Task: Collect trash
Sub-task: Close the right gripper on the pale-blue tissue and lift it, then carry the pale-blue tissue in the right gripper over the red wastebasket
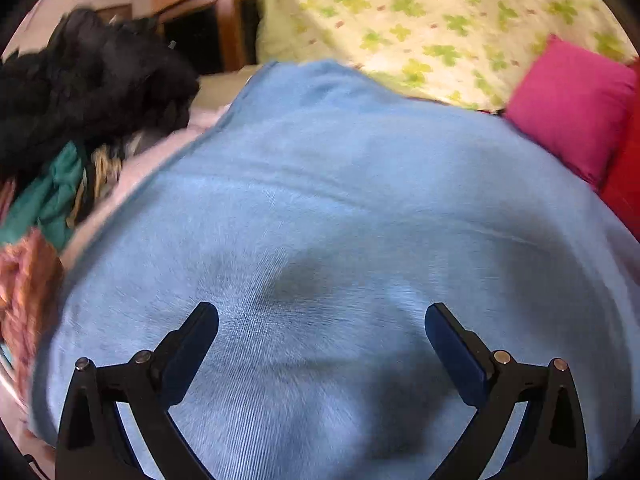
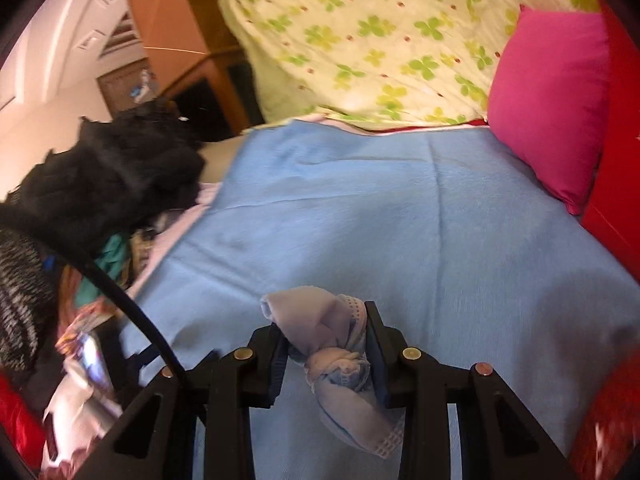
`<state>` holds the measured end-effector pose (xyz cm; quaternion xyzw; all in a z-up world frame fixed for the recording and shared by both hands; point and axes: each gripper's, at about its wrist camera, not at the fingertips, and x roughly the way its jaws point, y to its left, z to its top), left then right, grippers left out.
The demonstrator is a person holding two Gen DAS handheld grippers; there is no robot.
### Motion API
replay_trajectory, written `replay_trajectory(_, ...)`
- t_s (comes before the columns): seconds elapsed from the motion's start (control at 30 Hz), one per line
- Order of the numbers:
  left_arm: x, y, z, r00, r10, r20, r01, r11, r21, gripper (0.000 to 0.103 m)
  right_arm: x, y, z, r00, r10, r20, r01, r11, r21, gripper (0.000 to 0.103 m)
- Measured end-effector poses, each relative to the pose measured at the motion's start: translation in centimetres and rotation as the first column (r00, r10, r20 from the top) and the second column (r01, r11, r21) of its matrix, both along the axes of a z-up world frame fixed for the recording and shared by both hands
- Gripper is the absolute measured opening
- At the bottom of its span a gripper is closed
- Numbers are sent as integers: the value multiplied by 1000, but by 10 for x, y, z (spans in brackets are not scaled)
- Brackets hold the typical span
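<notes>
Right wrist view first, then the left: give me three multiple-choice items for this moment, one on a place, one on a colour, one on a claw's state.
1. Where is the pink pillow?
A. at the blanket's far right edge
B. on the dark clothes pile
C. between the claw's fingers

2. What colour is the blanket?
A. green
B. light blue
C. red

3. How does the right claw stand?
A. wide open, nothing in it
B. out of view
C. shut on a crumpled tissue wad

Answers: 1 A, it sits beside the red surface; 2 B, blue in both views; 3 C, both fingers press the wad, while the left claw gapes empty.
</notes>
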<state>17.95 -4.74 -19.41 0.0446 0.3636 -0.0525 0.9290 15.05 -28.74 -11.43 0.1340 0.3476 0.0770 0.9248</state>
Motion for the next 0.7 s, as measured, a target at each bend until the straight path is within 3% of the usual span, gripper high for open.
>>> replay_trajectory(0.13,-29,-10,51,996,-65,63,65,998,-9,103,-46,12,17,999,32,42,-31,999,-33,37)
replay_trajectory(0.33,-67,-23,119,980,-115,161,117,993,2,103,-96,11,53,989,33,141,-33,999,-3,37)
replay_trajectory(0.7,-114,-42,178,960,-165,227,162,986,30,103,-160,3,102,959,5,282,6,999,-36,37)
